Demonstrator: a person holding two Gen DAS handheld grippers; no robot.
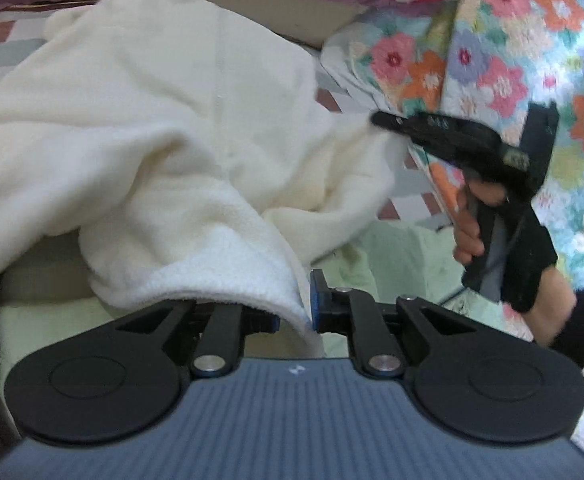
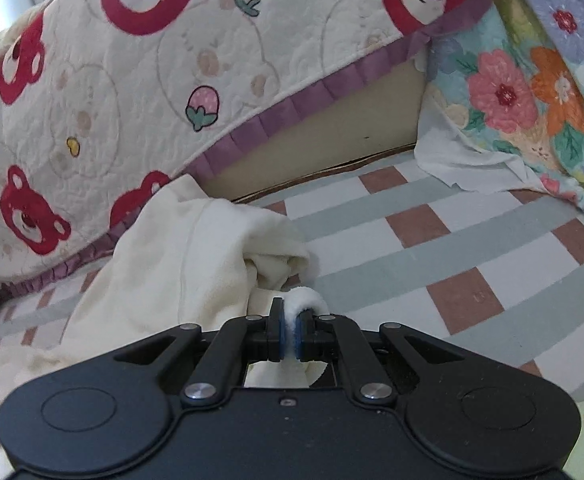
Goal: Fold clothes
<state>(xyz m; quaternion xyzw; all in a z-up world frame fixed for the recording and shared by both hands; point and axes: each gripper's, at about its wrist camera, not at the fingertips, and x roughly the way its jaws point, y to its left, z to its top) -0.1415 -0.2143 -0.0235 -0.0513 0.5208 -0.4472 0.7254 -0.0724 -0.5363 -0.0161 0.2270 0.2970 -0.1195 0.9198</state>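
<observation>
Nearest in the left wrist view, the left hand-held gripper (image 1: 293, 312) has its jaws drawn in narrow on a thick hem of the cream fleece garment (image 1: 164, 120), whose edge hangs down between the blue pads. In the right wrist view the right hand-held gripper (image 2: 290, 336) is pinched tight on a small rolled nub of the same garment (image 2: 180, 240). With both corners held, the step looks like spreading the piece before a fold. To do it well, I would keep both pinches firm, draw the two hands apart until the slack between them goes flat, and then lay the cloth down evenly so no crease is trapped.

The fleece is plush and bulky, nubby on its turned-out inner face and smoother outside, and it slumps in soft heaps rather than sharp folds. It lies on the bed, on a flat woven checked sheet (image 2: 451, 248) of grey, white and rust squares.

Farther off, the person's right hand (image 1: 491, 220) wears a dark fingerless glove. Beyond are a puffy flowered quilt (image 2: 531, 92) and a stitched bear-print cover (image 2: 132, 80) edged with a purple pleated frill.
</observation>
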